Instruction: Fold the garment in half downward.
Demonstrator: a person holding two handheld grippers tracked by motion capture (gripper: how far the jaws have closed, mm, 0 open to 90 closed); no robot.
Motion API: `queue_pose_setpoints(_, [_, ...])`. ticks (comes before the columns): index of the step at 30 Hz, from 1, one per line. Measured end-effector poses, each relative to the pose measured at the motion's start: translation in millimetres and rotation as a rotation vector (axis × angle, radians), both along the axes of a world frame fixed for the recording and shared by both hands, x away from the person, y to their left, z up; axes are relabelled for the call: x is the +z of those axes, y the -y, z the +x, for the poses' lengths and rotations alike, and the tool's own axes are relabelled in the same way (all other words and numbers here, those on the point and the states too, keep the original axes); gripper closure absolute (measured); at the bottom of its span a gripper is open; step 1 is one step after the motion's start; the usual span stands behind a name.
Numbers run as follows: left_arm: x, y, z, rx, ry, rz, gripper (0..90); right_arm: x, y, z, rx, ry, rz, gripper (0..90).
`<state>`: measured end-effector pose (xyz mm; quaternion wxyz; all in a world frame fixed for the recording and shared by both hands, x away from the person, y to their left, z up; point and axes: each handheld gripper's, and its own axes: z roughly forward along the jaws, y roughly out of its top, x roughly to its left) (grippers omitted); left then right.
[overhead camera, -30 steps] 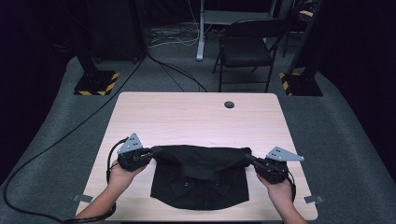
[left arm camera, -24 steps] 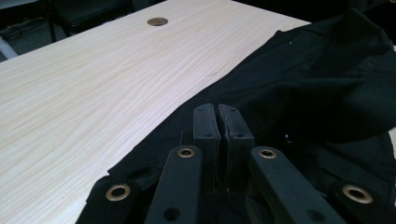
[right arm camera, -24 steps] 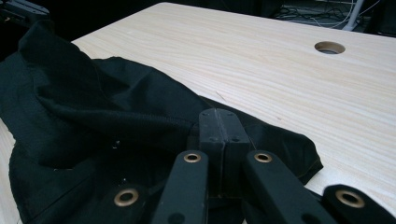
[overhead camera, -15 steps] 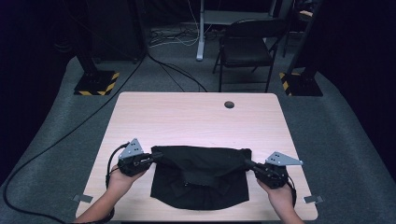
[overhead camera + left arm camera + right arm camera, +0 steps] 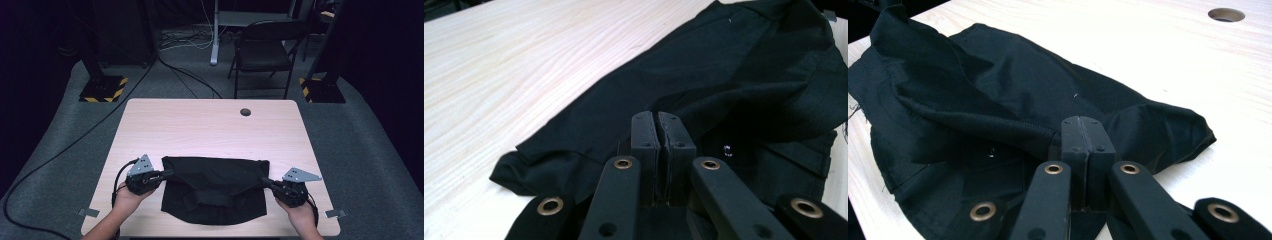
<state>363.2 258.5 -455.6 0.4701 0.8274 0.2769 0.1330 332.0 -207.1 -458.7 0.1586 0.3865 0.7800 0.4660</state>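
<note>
Fingers (image 5: 644, 150) of the left gripper (image 5: 165, 174) are pressed fully together, with a fold of the black garment (image 5: 215, 192) pinched between them at its left upper corner. Seen along that gripper's own view, the cloth rises in a small ridge right at the tips, which suggests it is being held taut rather than merely touched. The garment lies on the near half of the pale wooden surface (image 5: 200, 125), its far edge stretched in a fairly straight line between the two grippers and its lower part sagging in loose folds toward the person's side. Holding both upper corners at once looks like a way to spread the fabric flat or to ready it for folding. Farther right, the right gripper (image 5: 265, 181) mirrors the left: its fingers (image 5: 1072, 150) are clamped shut on a seam at the right upper corner, the hem running away from the tips in a tight crease. A round cable hole (image 5: 245, 112) sits near the far edge, well apart from the cloth.
</note>
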Motion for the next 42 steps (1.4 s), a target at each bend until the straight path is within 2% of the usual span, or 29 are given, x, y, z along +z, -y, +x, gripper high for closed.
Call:
queue_pose_setpoints(19, [-16.3,-3.9,-6.7,-0.007,-0.059,0.019,85.5,-10.8,-2.8,-6.2,0.042,-0.056,-0.045,89.7])
queue_pose_setpoints(23, [-21.2,-4.6,-8.2,-0.011,-0.077,0.036,85.5,-14.1,-4.6,-7.2,0.052,-0.072,-0.056,89.7])
queue_pose_setpoints(32, [-24.7,-7.2,-10.3,-0.02,-0.092,0.042,83.7,-19.5,-7.1,-8.2,0.064,-0.095,-0.065,87.6])
queue_pose_setpoints(34, [-23.8,-8.2,-11.5,-0.028,-0.093,0.037,81.0,-19.5,-7.2,-8.9,0.066,-0.096,-0.07,86.3])
queue_pose_setpoints(39, [-23.4,-13.8,-14.3,-0.041,-0.118,0.015,65.3,-16.0,-1.8,-10.5,0.055,-0.099,-0.058,81.1])
queue_pose_setpoints(41, [-21.8,-15.8,-15.3,-0.061,-0.135,-0.008,58.2,-15.0,0.3,-10.9,0.046,-0.099,-0.054,79.5])
queue_pose_setpoints(42, [-20.3,-16.2,-16.8,-0.068,-0.125,-0.006,55.3,-14.8,1.0,-11.0,0.045,-0.1,-0.052,78.9])
